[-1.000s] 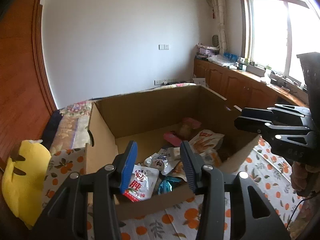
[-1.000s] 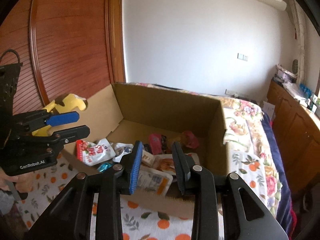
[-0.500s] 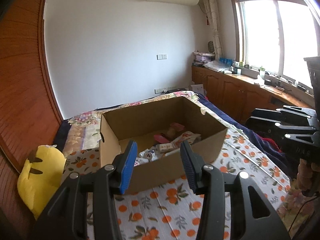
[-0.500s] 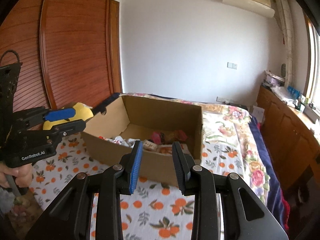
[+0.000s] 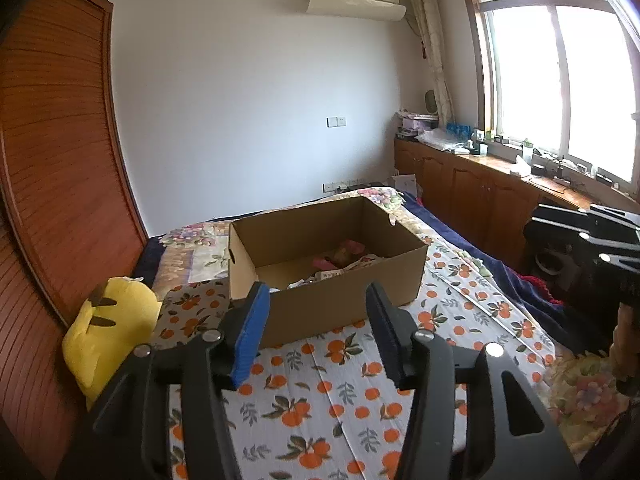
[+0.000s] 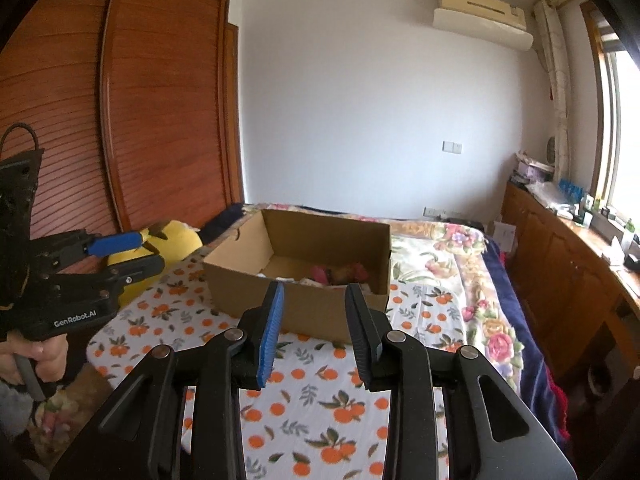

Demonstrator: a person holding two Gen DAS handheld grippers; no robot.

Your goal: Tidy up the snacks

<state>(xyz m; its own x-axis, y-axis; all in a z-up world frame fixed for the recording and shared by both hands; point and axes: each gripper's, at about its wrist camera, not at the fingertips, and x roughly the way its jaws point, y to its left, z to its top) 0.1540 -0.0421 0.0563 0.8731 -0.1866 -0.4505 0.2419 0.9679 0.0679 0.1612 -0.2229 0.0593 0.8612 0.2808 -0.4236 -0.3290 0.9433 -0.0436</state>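
Observation:
An open cardboard box (image 5: pixel 344 304) stands on the bed on an orange-print cloth (image 5: pixel 328 396). Several snack packets (image 5: pixel 340 258) lie inside it, mostly hidden by the near wall. The box also shows in the right wrist view (image 6: pixel 304 304), with the packets (image 6: pixel 336 274) at its right end. My left gripper (image 5: pixel 316 304) is open and empty, held back from the box's near side. My right gripper (image 6: pixel 314 300) is open and empty, also short of the box. Each gripper shows at the edge of the other's view: the right gripper (image 5: pixel 588 236) and the left gripper (image 6: pixel 132 252).
A yellow plush toy (image 5: pixel 108 332) lies left of the box against the wooden wardrobe (image 5: pixel 52 184). Wooden cabinets (image 5: pixel 480 196) with clutter run under the window on the right. A floral quilt (image 6: pixel 444 256) covers the bed's far side.
Both grippers have pulled back and up from over the box. The box now looks smaller and farther away, and the snacks inside are mostly hidden. Both stay open.

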